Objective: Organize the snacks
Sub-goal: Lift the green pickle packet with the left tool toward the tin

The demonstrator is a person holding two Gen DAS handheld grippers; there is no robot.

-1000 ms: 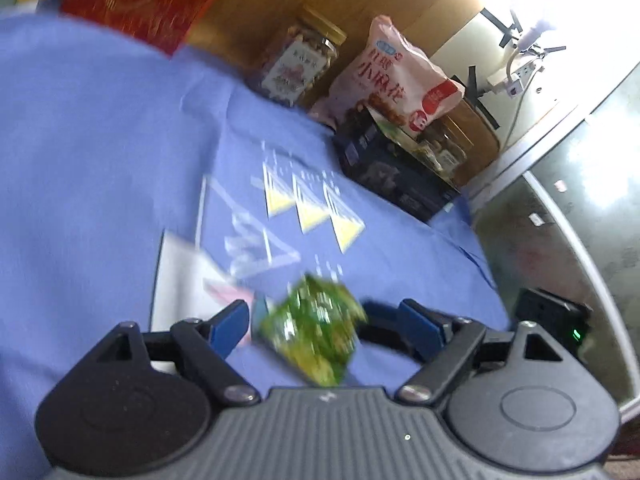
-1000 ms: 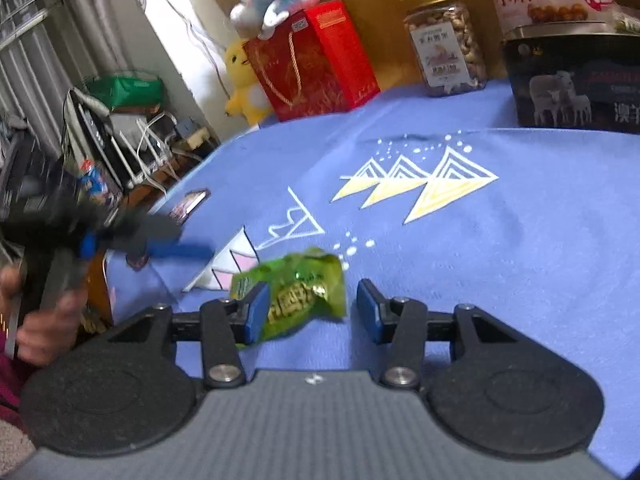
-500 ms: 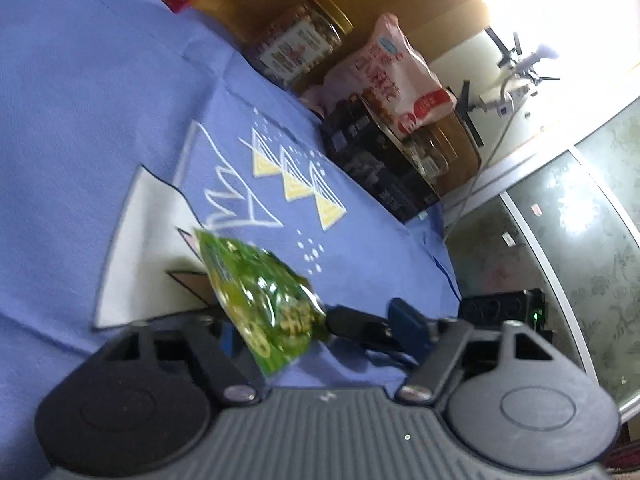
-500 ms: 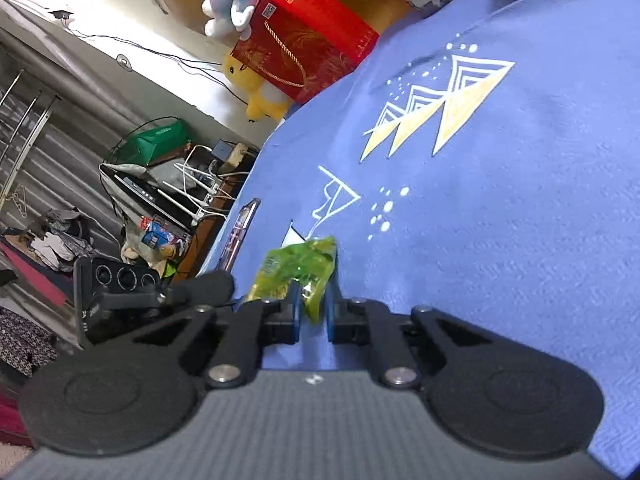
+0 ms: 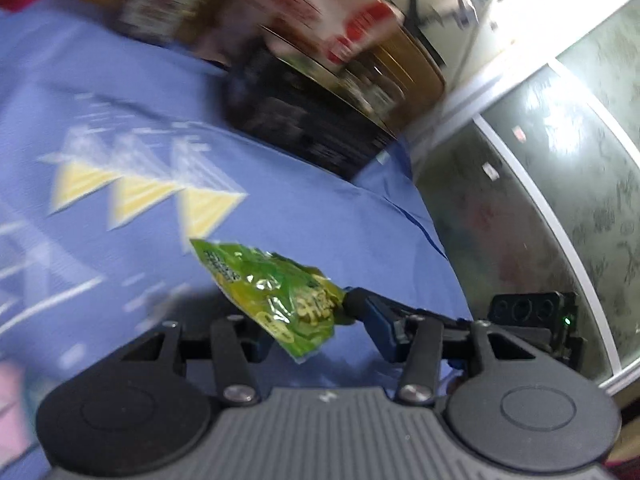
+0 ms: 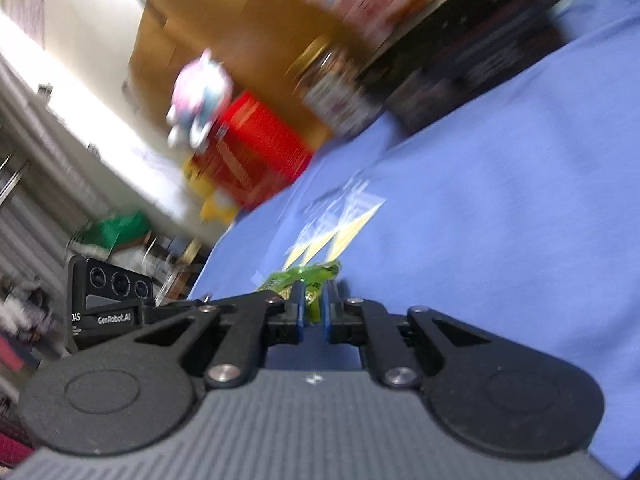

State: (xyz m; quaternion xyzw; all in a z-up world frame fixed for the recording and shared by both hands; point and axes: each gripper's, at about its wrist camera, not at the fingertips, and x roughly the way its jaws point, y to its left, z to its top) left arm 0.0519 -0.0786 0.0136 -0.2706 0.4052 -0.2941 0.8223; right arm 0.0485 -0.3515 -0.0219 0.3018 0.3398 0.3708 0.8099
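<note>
A green snack packet (image 5: 276, 292) hangs above the blue tablecloth (image 5: 300, 208). My right gripper (image 6: 313, 312) is shut on the packet's (image 6: 308, 278) edge and holds it off the cloth. The right gripper's blue-padded fingertips (image 5: 376, 312) reach in from the right in the left wrist view. My left gripper (image 5: 326, 340) is open, its fingers on either side of the packet's lower end without pinching it. The left gripper's camera body (image 6: 108, 300) shows at the left of the right wrist view.
At the back of the table stand a black box (image 5: 304, 120), a white and red snack bag (image 5: 320, 12), a nut jar (image 6: 332, 80) and a red gift box (image 6: 252, 152) with plush toys (image 6: 200, 100). A glass door (image 5: 540, 200) lies beyond the table's right edge.
My right gripper closed on the green packet and lifted it. Both grippers swung right, toward the black box; the views are motion-blurred.
</note>
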